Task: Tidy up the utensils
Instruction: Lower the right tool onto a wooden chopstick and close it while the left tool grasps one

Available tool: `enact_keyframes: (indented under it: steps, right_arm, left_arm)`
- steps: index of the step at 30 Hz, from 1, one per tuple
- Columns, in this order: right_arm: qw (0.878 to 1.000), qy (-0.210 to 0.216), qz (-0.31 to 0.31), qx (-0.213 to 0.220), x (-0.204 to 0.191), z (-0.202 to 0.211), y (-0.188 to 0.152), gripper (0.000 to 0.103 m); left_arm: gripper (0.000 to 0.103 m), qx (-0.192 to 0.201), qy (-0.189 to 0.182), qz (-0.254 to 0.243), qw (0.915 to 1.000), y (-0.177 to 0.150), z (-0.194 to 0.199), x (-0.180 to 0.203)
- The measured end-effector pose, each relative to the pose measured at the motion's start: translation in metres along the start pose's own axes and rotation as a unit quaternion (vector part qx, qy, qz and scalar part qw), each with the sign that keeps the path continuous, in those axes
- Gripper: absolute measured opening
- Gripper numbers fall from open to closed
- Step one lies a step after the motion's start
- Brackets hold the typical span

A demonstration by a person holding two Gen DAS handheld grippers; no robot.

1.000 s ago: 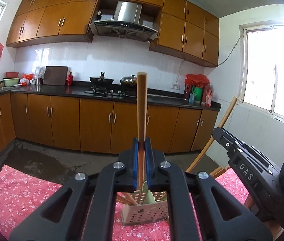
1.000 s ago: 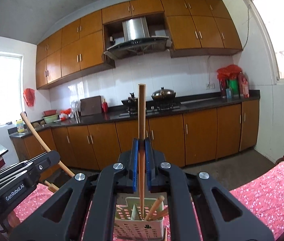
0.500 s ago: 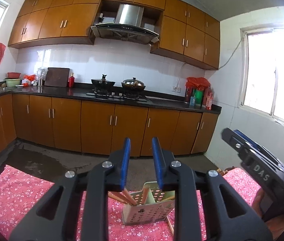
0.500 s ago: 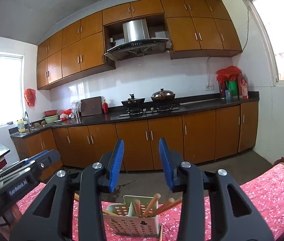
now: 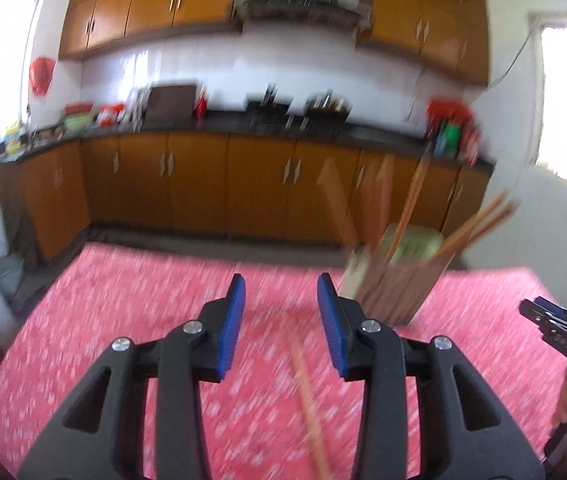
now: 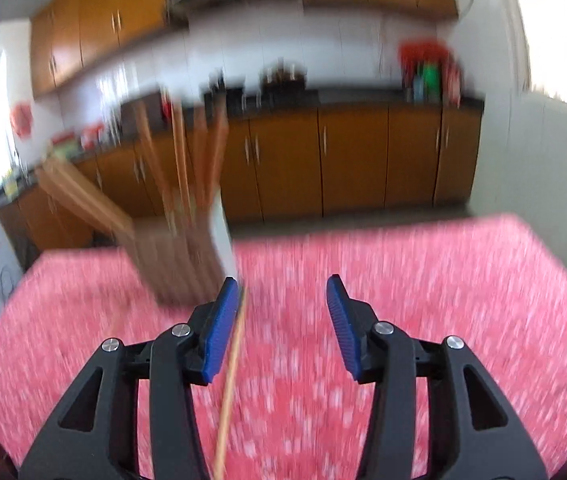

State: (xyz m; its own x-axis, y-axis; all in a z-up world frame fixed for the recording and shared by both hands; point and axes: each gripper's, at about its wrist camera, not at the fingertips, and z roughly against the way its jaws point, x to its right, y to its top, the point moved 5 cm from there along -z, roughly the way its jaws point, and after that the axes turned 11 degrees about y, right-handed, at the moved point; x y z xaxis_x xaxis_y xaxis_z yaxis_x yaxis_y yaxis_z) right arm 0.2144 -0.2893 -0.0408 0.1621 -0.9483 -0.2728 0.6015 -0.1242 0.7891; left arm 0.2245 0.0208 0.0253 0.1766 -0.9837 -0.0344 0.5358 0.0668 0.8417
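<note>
Both views are motion-blurred. A pale perforated utensil holder (image 5: 391,280) stands on the red floral tablecloth with several wooden chopsticks (image 5: 479,220) sticking out of it; it also shows in the right wrist view (image 6: 181,262). My left gripper (image 5: 281,312) is open and empty, left of the holder. A loose chopstick (image 5: 309,396) lies on the cloth between its arms. My right gripper (image 6: 283,308) is open and empty, right of the holder. A loose chopstick (image 6: 229,384) lies below its left finger.
The red tablecloth (image 5: 123,320) covers the table, whose far edge drops to the kitchen floor. Brown cabinets and a dark counter (image 5: 243,128) line the back wall. The right gripper's body (image 5: 559,332) shows at the right edge of the left wrist view.
A second ago each gripper held a chopstick upright over the holder; both opened and let go. Now both have pulled back and tilted down, with the holder off to the side.
</note>
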Motion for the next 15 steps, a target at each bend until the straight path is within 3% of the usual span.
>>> enact_keyframes:
  steps: [4,7,11,15]
  right_arm:
    - [0.995,0.040,-0.032,-0.082,-0.006,-0.031,-0.055,0.042]
    - [0.990,0.056,-0.034,-0.123,-0.018,-0.050,-0.081,0.035]
    - [0.987,0.054,-0.028,-0.151,-0.029,-0.065,-0.104,0.025]
    - [0.988,0.040,-0.015,-0.146,-0.031,-0.069,-0.107,0.020]
  left_arm:
    - [0.038,-0.079,-0.002,-0.005,0.9969,-0.047,-0.032,-0.001]
    - [0.038,-0.102,-0.005,-0.009,0.9947,-0.069,-0.041,0.004]
    - [0.038,-0.123,-0.015,-0.018,0.9921,-0.088,-0.048,0.016]
    - [0.038,-0.140,-0.021,-0.025,0.9896,-0.101,-0.054,0.027]
